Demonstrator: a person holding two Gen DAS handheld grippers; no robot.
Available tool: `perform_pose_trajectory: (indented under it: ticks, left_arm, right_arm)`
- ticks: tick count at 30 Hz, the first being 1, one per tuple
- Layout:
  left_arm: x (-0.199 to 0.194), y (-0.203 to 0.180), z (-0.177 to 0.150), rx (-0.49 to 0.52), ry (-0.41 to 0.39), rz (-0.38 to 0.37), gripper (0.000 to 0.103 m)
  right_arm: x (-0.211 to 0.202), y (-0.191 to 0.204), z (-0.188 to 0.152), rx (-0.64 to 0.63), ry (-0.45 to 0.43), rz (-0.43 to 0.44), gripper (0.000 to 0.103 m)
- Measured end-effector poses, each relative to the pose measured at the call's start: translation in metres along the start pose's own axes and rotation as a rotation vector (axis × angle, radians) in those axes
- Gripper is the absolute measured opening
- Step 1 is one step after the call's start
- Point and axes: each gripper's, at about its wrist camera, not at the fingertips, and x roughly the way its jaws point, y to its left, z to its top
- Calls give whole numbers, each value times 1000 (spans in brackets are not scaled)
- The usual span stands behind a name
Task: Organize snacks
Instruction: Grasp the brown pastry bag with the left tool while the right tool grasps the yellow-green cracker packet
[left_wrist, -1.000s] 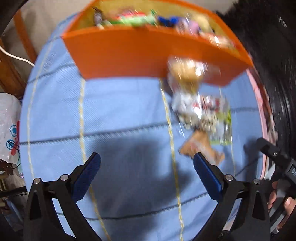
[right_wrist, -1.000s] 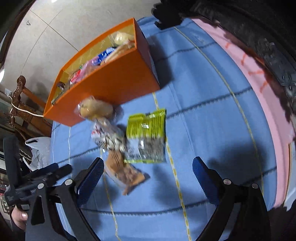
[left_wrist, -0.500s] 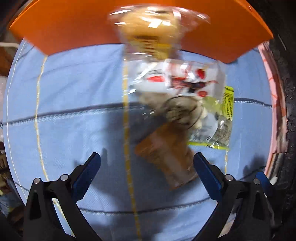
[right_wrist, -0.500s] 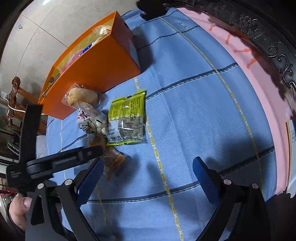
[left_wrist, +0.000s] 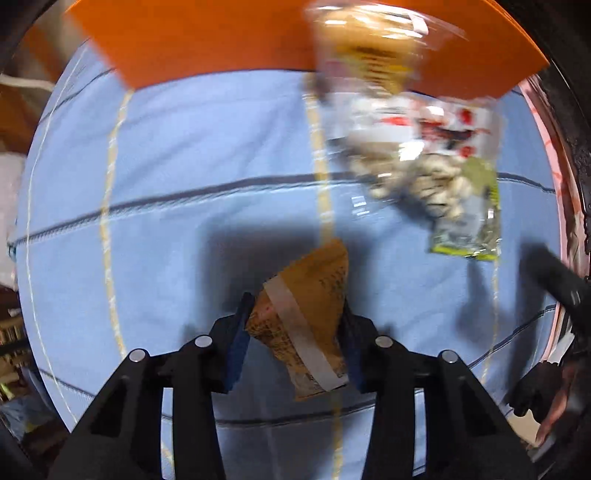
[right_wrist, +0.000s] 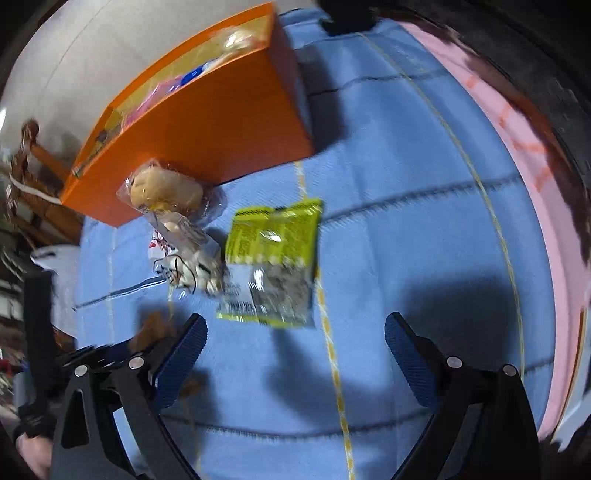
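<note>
A blue quilted cloth (right_wrist: 406, 229) is covering the surface, an orange box (right_wrist: 221, 122) sitting at eleven o'clock. A green-yellow packet (right_wrist: 273, 262) is lying centrally. The right gripper (right_wrist: 293, 345) is hanging spread and empty. The left gripper (left_wrist: 295, 325) is closing, pads pressing the brown snack packet (left_wrist: 306, 314) at six o'clock.

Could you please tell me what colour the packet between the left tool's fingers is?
The packet is brown with a pale band across it, clearest in the left wrist view.
</note>
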Motion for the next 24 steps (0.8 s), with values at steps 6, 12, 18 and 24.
perform_pose_trajectory:
  ticks: [6,12,18,24]
  left_arm:
    - [-6,51,-15,-116,1,-1,42]
    - [-12,67,-32,-135,-15,24,42]
    - [-37,65,-13,-102,-42,33,42]
    - [-55,56,3,-59,-61,38,42]
  right_arm:
    - [45,49,12,-265,44,-163,97]
    - [73,59,22,-284,19,-205,100]
    - [59,54,14,-284,12,-197,75]
    - [24,16,-4,-132,30,-115,70]
